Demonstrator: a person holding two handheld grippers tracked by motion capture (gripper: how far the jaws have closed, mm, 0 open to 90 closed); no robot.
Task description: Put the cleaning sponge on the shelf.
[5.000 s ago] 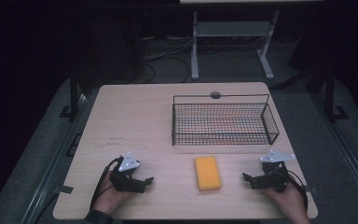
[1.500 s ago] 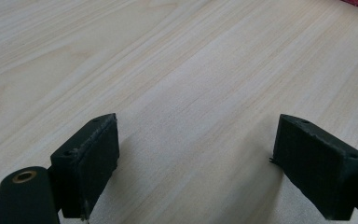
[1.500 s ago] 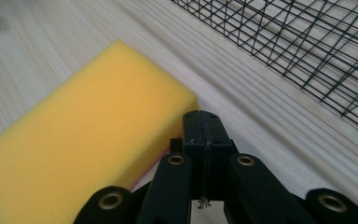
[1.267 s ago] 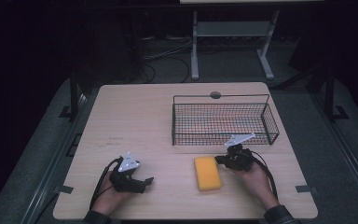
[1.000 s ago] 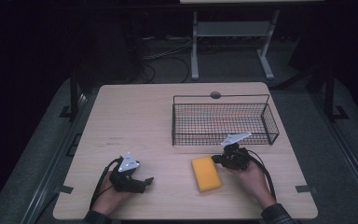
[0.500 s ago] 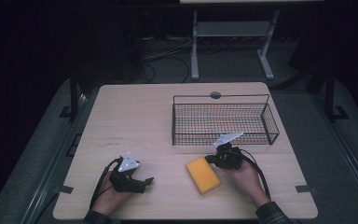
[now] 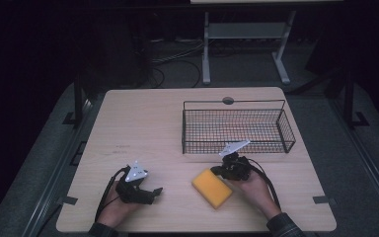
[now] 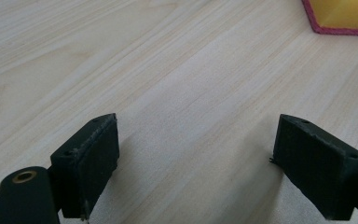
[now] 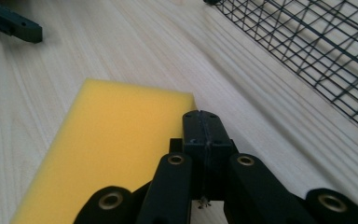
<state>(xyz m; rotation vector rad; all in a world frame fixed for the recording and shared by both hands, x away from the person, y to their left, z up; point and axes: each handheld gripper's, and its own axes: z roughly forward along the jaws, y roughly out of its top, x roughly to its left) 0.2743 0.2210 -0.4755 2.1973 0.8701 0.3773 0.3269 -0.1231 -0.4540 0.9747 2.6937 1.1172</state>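
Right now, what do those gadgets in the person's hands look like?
Each hand holds a black gripper: the left gripper and the right gripper. Each carries a pale grey three-cornered plate on top and trails a black cable. Close up, the jaws are blocky black pads on black links with brass-coloured rivets. Dark sleeve cuffs show at the wrists.

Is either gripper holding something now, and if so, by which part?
Nothing is held. The right gripper is shut and empty, beside the sponge's edge. The left gripper is open over bare table.
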